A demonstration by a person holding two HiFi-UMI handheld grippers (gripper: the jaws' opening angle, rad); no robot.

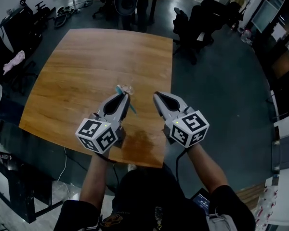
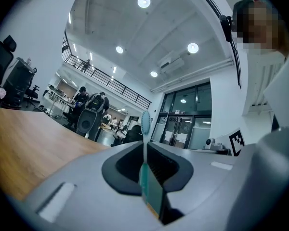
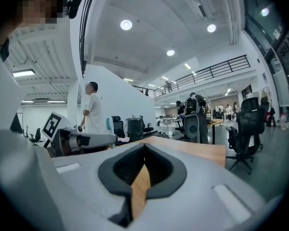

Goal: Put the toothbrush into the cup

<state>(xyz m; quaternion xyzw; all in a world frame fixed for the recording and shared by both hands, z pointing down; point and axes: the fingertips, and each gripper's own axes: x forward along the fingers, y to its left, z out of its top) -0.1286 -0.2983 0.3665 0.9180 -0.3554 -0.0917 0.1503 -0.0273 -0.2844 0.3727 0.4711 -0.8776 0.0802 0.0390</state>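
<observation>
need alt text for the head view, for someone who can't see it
Seen from above, a person holds two tongs side by side at the near corner of a wooden table; the left tongs grip a teal toothbrush, and the right tongs are shut and empty. Office chairs stand on the dark floor beyond.

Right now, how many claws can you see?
2. The left claw is over the table, shut on a toothbrush. The right claw is beside it, near the table's right edge, shut and empty. None seem hidden.
</observation>
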